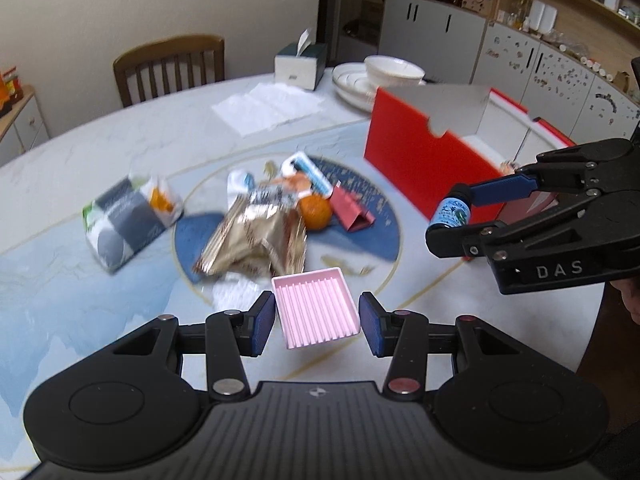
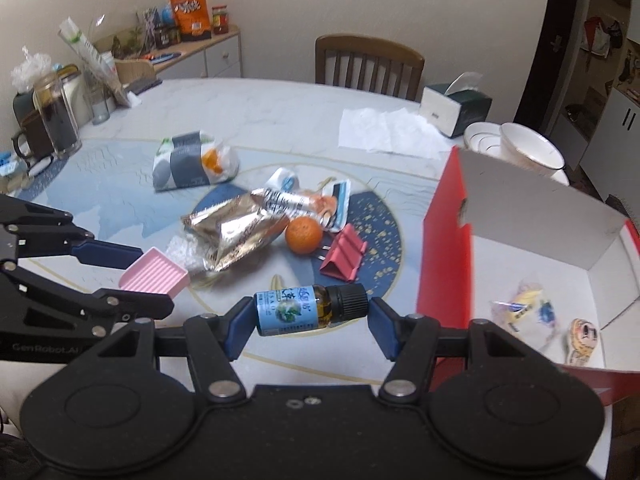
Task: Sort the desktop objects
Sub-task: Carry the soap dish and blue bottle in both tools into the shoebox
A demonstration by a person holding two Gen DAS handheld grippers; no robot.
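My left gripper [image 1: 318, 322] is shut on a pink ridged tray [image 1: 316, 308] and holds it above the table; the same tray [image 2: 154, 276] shows at the left of the right wrist view. My right gripper [image 2: 308, 320] is shut end to end on a small blue-labelled bottle [image 2: 310, 310] with a black cap, also off the table. In the left wrist view this bottle [image 1: 450, 214] hangs in front of the red box [image 1: 420, 172]. The open red box [image 2: 444, 248] has a white inside, with a wrapped sweet [image 2: 520, 308] and a small figure [image 2: 582, 338] in it.
A pile lies mid-table: gold foil bag [image 2: 236, 232], orange [image 2: 303, 235], red folded stand [image 2: 343, 258], tubes, and a grey-white pack [image 2: 192, 164]. Tissue box [image 2: 454, 110], paper sheets, bowl and plates [image 2: 524, 146] and a chair stand behind. Glass jars [image 2: 56, 120] stand far left.
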